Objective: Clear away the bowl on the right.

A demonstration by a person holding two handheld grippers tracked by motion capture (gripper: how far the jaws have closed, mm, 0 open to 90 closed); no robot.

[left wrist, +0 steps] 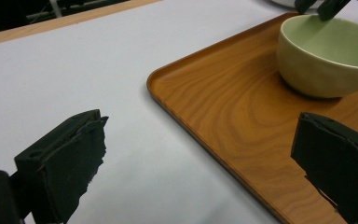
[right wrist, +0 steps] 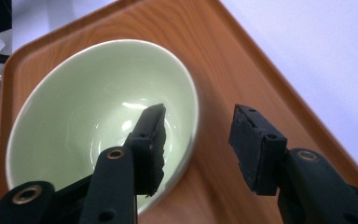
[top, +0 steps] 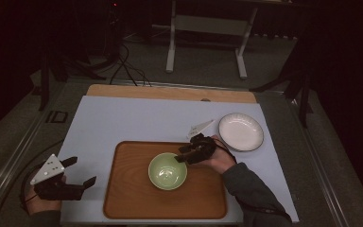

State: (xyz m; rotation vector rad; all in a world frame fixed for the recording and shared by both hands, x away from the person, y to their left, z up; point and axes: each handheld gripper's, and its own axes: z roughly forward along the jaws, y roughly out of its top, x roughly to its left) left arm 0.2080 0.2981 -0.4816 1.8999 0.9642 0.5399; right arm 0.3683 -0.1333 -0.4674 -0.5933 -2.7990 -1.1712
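- Dim room all round, with cables on the floor and a white frame stand at the far side; my work sits on a desk (top: 123,118) covered by a pale sheet.
- On the near middle of the desk lies a wooden tray (top: 123,189), and the green bowl (top: 167,171) stands upright on it, slightly right of the tray's centre.
- Right of the tray, off it and on the pale sheet, I see a white plate (top: 240,132), well apart from the bowl.
- My right gripper (top: 183,153) hangs over the bowl's far right rim. Its fingers (right wrist: 150,140) are released: in the right gripper view one finger sits above the inside of the bowl, the other outside over the tray wood, the rim running between them with neither pad pressing on it.
- My left gripper (top: 82,172) rests at the near left edge of the desk, just left of the tray. Its fingers (left wrist: 65,158) stand wide apart and hold nothing; in the left gripper view the tray's corner lies between them.
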